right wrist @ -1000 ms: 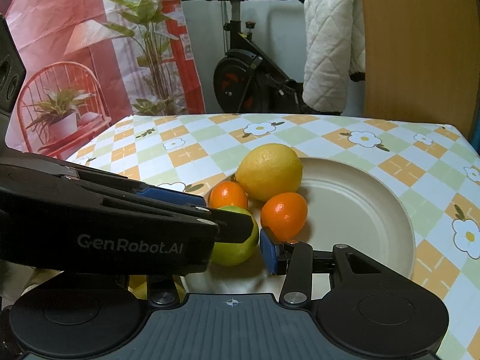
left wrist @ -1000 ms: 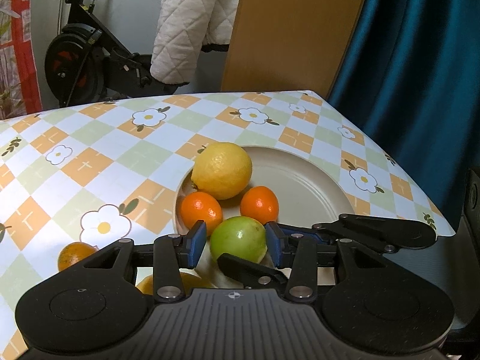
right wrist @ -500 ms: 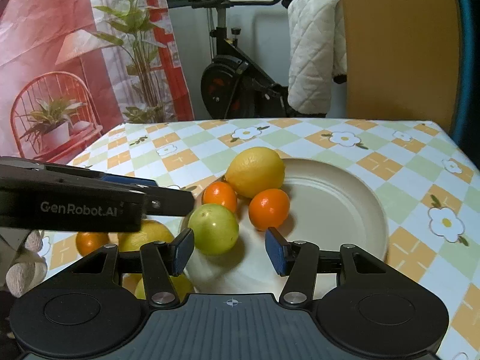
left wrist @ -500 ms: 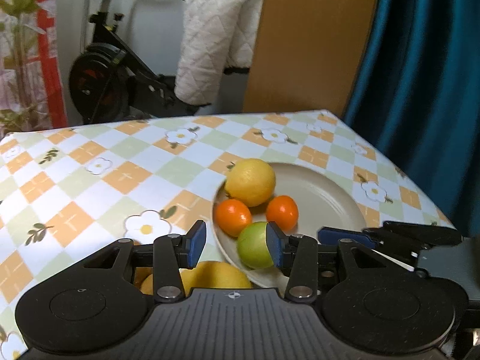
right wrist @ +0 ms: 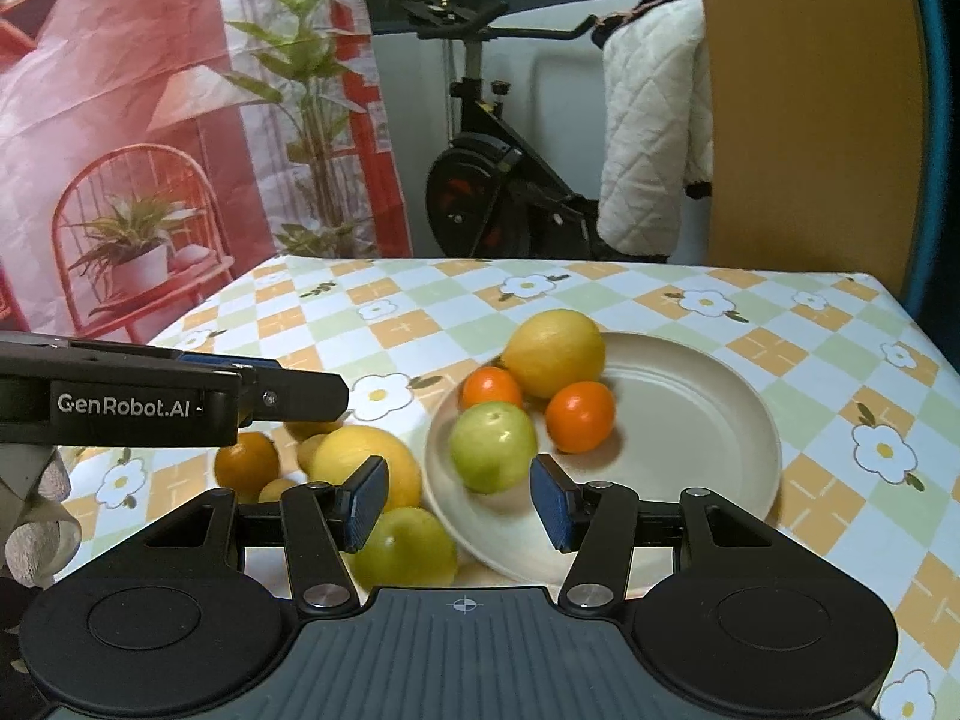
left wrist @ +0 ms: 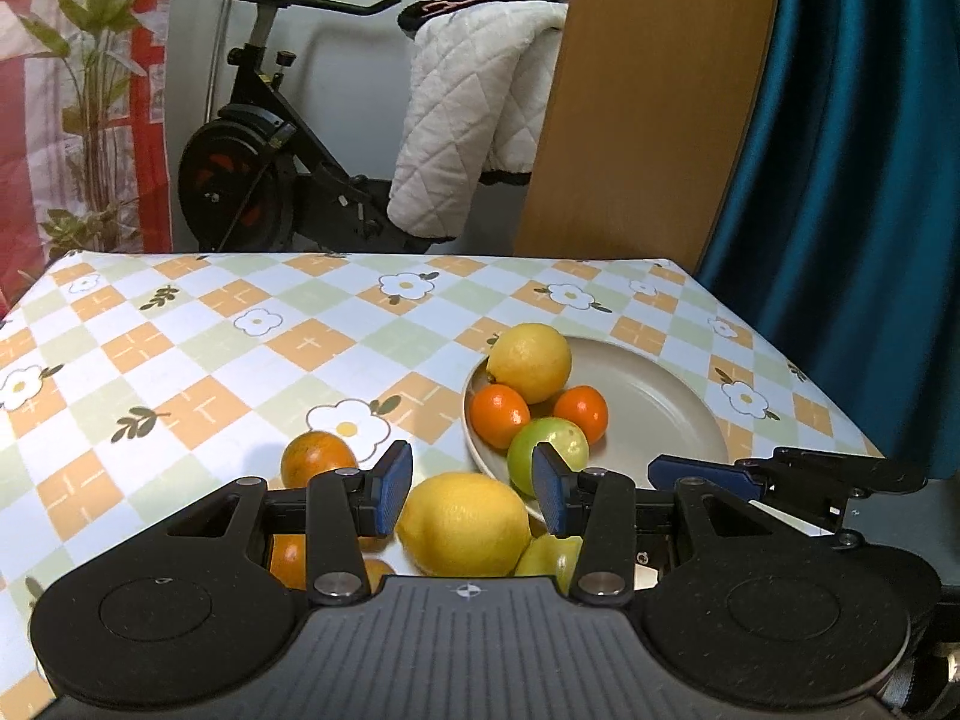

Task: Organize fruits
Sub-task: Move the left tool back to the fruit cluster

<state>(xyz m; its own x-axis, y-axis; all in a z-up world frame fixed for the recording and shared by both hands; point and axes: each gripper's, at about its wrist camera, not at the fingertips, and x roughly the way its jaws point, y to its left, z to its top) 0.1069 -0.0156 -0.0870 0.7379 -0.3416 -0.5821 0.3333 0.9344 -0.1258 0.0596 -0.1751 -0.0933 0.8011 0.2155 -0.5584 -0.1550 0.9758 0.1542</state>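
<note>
A beige plate (left wrist: 672,402) (right wrist: 708,414) holds a lemon (left wrist: 531,361) (right wrist: 555,351), two small oranges (left wrist: 499,414) (left wrist: 582,411) and a green fruit (left wrist: 549,444) (right wrist: 493,445). Loose on the tablecloth lie a large lemon (left wrist: 465,523) (right wrist: 366,462), an orange (left wrist: 318,457) (right wrist: 247,463), another green fruit (right wrist: 405,546) and smaller fruits, partly hidden. My left gripper (left wrist: 474,495) is open and empty, above the large lemon. My right gripper (right wrist: 459,501) is open and empty at the plate's near left rim.
The table carries a checked flower tablecloth (left wrist: 198,360); its right edge borders a blue curtain (left wrist: 840,180). Behind stand an exercise bike (left wrist: 258,180) with a white quilt (left wrist: 474,120), and a wooden panel (left wrist: 648,96). The left gripper's body (right wrist: 138,396) crosses the right wrist view.
The left gripper has let go of the green fruit on the plate and pulled back and left, now over the loose lemon. The right gripper has also drawn back and stays open.
</note>
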